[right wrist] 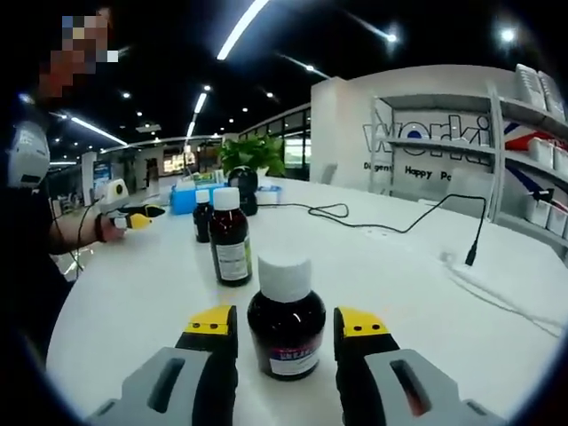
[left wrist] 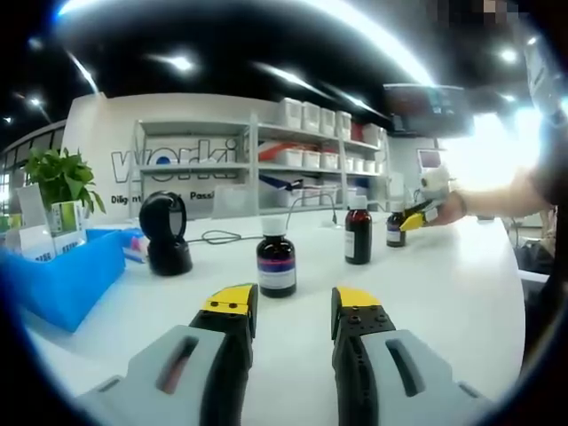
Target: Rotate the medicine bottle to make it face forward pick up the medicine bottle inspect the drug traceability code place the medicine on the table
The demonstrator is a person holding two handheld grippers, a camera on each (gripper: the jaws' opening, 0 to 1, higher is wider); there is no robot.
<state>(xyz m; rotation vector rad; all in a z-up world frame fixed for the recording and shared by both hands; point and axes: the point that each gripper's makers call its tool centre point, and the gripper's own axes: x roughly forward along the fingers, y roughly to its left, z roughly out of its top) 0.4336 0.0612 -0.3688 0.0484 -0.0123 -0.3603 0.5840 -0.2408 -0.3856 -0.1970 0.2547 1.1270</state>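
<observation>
Medicine bottle [right wrist: 286, 315] is standing upright between the spread, unclenched jaws of the right gripper [right wrist: 286, 321], apparently untouched (two more bottles [right wrist: 230, 236] standing beyond). Left gripper [left wrist: 294, 300] is hovering released over open white table [left wrist: 461, 293], facing shelving [left wrist: 293, 155].

A white table [left wrist: 461, 266] carried three dark medicine bottles [left wrist: 276, 259] with white caps, standing upright and apart in a row. A black barcode scanner [left wrist: 165, 232], a blue bin [left wrist: 67, 275] and a black cable [right wrist: 390, 224] also lay on it.
</observation>
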